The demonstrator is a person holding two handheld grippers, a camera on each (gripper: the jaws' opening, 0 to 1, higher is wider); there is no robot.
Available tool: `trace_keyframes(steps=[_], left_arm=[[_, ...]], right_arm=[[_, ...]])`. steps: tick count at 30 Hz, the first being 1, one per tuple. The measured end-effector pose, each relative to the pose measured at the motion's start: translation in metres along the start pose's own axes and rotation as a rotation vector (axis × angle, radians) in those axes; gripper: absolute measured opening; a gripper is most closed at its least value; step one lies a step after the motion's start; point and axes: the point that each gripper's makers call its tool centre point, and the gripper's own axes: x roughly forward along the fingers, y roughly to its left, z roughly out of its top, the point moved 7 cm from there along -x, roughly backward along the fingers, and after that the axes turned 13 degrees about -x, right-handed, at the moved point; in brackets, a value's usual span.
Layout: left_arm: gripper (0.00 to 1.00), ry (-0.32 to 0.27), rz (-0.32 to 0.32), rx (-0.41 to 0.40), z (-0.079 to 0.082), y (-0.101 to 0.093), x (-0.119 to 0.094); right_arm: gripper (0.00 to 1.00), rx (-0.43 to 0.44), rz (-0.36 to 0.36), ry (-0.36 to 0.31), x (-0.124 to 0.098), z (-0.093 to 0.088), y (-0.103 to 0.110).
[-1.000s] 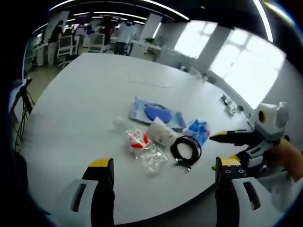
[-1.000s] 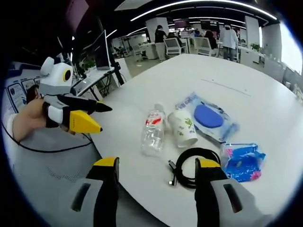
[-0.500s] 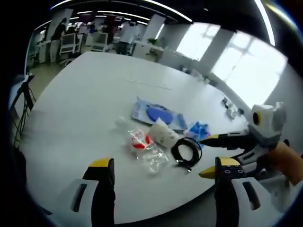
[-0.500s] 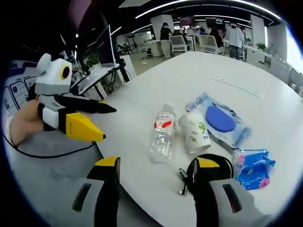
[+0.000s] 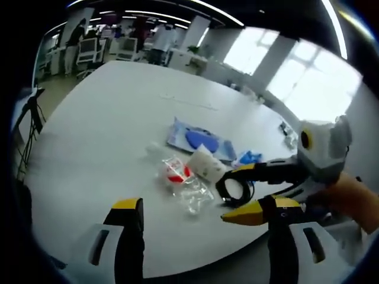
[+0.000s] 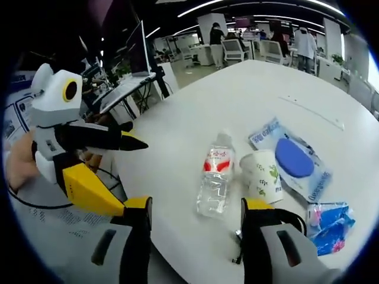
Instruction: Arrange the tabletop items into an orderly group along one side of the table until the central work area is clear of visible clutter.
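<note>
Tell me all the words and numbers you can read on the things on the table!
None can be read.
Clear plastic bottle: its red and white label has print, too blurred to read.
White paper cup: green marks, no clear letters.
Blue wipes packet: print too small to read.
Small blue crinkly packet: print too blurred to read.

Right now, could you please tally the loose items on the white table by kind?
Plastic bottle: 1
Paper cup: 1
Wet-wipes pack: 1
Small blue packet: 1
Black coiled cable: 1
Total: 5
</note>
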Motion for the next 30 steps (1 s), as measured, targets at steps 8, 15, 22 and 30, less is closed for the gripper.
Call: trace_keyframes(steps=[8,15,22,30], left_arm=[[0.82,-0.009,0.008,-0.048,0.0,0.005,-0.001],[0.83,0.01,0.009,-0.08,0.002,0.011,0.002],[0.8,0.001,0.014,-0.231,0.022,0.023,0.005],[0.8,-0.003,0.011,-0.278,0.043,0.024,0.014]], right_arm=[[0.58,0.029,0.015,0.015,0.016,-0.003,-0.003],[0.58,0.048,0.033,0.025,0.029,-0.008,-0.003],[0.58,0.067,0.037,0.039,0.042,-0.005,-0.002],[0.58,0.074,0.023,0.038,0.051,0.002,-0.002]])
